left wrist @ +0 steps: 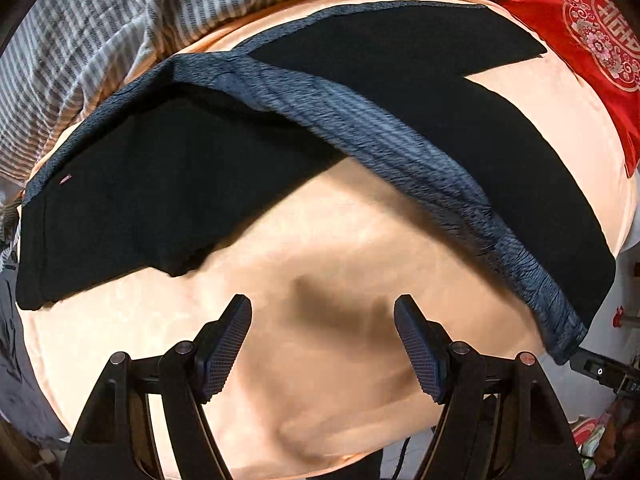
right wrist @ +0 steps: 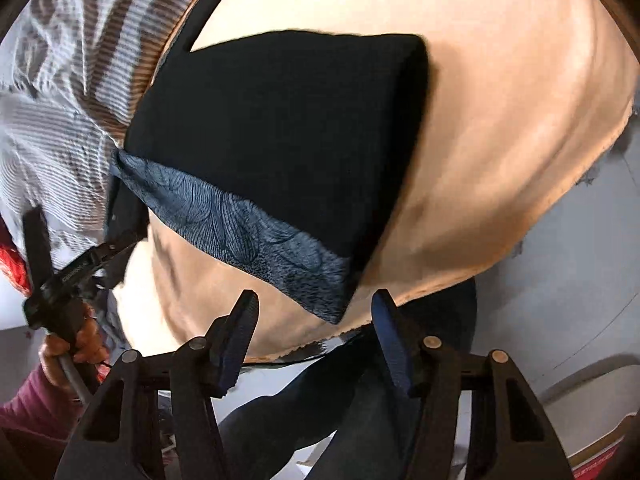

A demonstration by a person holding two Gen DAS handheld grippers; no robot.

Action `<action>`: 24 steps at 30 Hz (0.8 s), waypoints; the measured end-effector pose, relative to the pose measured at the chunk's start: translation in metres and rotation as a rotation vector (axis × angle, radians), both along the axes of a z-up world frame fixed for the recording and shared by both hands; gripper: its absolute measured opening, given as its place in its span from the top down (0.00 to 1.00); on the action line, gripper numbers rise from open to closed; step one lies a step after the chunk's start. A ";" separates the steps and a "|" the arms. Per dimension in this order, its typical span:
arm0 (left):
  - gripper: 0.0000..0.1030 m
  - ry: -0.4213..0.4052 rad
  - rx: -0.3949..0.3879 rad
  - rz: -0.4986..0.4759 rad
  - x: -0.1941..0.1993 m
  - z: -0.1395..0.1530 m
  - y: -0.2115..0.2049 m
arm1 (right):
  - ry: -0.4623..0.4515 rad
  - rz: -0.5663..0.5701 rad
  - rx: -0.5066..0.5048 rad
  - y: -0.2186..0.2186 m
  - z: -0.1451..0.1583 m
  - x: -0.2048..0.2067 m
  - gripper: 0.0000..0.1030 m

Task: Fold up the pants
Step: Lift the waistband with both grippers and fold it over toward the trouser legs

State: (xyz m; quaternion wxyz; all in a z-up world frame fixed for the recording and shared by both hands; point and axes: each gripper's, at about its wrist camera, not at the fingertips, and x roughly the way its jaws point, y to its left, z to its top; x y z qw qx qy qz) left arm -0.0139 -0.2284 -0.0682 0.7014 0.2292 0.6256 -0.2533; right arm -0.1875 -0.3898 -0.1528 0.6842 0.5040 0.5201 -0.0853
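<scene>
Now both the left gripper and right gripper hover spread and empty; black pants lie folded over once, more folds likely left.

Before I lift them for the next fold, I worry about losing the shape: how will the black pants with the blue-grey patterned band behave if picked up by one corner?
The black pants with the blue-grey patterned band will probably go floppy, since the band already curves and wrinkles. They lie flat on the peach cloth, so likely light. Gripping two points seems safer.
</scene>
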 end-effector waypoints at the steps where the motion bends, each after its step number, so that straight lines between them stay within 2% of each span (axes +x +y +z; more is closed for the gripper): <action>1: 0.27 0.004 0.001 0.002 -0.001 -0.001 -0.004 | -0.009 0.002 0.019 -0.003 -0.001 -0.001 0.39; 3: 0.27 0.022 0.001 0.008 -0.001 -0.005 -0.014 | -0.031 0.017 0.036 -0.006 0.000 -0.001 0.42; 4: 0.27 0.030 0.003 0.009 -0.002 -0.007 -0.020 | -0.054 0.032 0.055 -0.006 0.000 0.004 0.52; 5: 0.27 0.031 0.008 0.008 -0.003 -0.009 -0.025 | -0.065 0.045 0.075 -0.005 -0.001 0.009 0.68; 6: 0.27 0.032 0.015 0.003 -0.004 -0.011 -0.031 | -0.069 0.058 0.100 -0.004 -0.003 0.012 0.79; 7: 0.27 0.034 0.021 -0.001 -0.005 -0.012 -0.035 | -0.068 0.079 0.150 -0.001 -0.006 0.018 0.97; 9: 0.27 0.041 0.026 -0.005 -0.007 -0.014 -0.042 | -0.071 0.103 0.186 0.002 -0.005 0.022 0.97; 12: 0.27 0.053 0.019 -0.001 -0.010 -0.013 -0.051 | -0.165 0.091 0.245 -0.007 0.022 0.029 0.97; 15: 0.27 0.085 0.000 0.029 -0.005 -0.015 -0.065 | -0.258 0.083 0.245 -0.030 0.061 0.043 0.97; 20: 0.27 0.115 -0.051 0.100 0.013 -0.003 -0.094 | -0.362 0.106 0.163 -0.085 0.119 0.088 0.97; 24: 0.27 0.071 -0.115 0.148 0.044 0.022 -0.127 | -0.404 0.173 0.066 -0.133 0.152 0.141 0.97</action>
